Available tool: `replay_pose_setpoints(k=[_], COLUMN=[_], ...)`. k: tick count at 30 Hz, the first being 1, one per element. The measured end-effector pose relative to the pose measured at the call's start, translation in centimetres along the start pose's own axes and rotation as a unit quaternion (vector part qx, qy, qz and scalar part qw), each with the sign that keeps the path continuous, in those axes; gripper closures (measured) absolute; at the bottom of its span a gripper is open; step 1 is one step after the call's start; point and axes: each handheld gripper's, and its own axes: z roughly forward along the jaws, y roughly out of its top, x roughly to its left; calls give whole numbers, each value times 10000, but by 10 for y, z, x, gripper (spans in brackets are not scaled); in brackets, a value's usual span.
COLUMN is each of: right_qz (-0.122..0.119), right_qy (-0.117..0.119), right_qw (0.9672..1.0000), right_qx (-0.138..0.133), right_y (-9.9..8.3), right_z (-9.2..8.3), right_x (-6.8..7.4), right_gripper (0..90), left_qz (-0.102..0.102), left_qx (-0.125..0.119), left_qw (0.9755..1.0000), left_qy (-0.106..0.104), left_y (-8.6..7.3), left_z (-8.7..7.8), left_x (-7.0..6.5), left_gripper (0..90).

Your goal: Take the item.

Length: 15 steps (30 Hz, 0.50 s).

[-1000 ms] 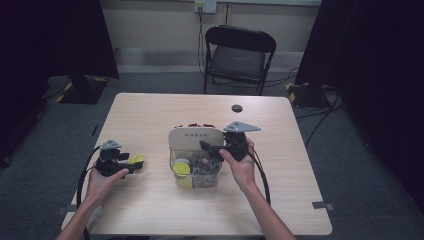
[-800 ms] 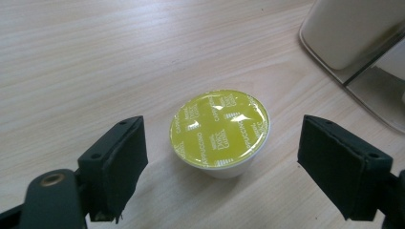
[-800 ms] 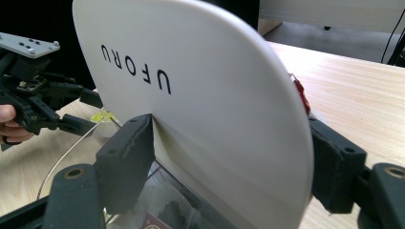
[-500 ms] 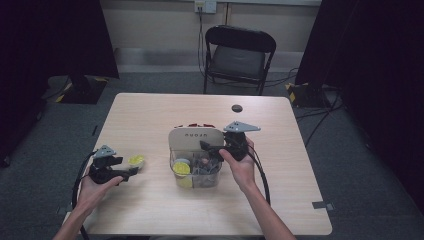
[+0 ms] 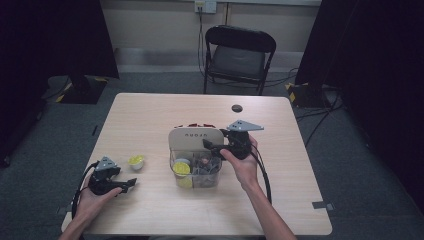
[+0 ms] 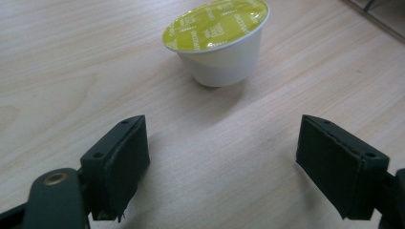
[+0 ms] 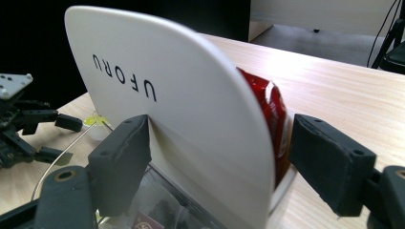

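A: Capsule (image 6: 217,40) sits upright near the counter's (image 5: 150,107) left edge, just ahead of the left tool (image 6: 239,167).
B: Its jaws just widened, nothing between. Right tool (image 7: 217,167) straddles the white divider (image 7: 157,86), jaws just opening, one pad touching.

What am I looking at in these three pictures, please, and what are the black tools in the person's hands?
A person sits at a table with a handheld two-jaw gripper in each hand. One camera looks down from above; the other two ride on the grippers and look along their jaws. The left gripper has just been opening and holds nothing; a yellow-lidded pod stands ahead of it. The right gripper straddles the white panel of a clear organiser of pods; its jaws have also just been opening, so no firm grip shows.
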Motion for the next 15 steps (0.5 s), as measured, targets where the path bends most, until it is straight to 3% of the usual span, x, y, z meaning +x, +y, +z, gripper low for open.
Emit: replay_pose_setpoints(k=[1,3,8,15], right_qz=[3,44,-31,-45], right_qy=[0,22,111,384], right_qw=[10000,10000,9999,9992], right_qx=[-3,-26,-35,-37], right_y=[0,2,7,8], right_z=[-1,-3,-7,-10], right_x=[-1,-3,0,3], right_gripper=[212,211,248,372], left_qz=[-1,199,130,93], left_qx=[-29,-70,-122,-124], left_qw=[10000,9996,9996,9995], left_qy=[27,183,234,275], left_y=[0,-2,-4,-4], left_z=[1,2,3,3], left_x=[0,-2,-3,-4], left_gripper=[178,176,147,145])
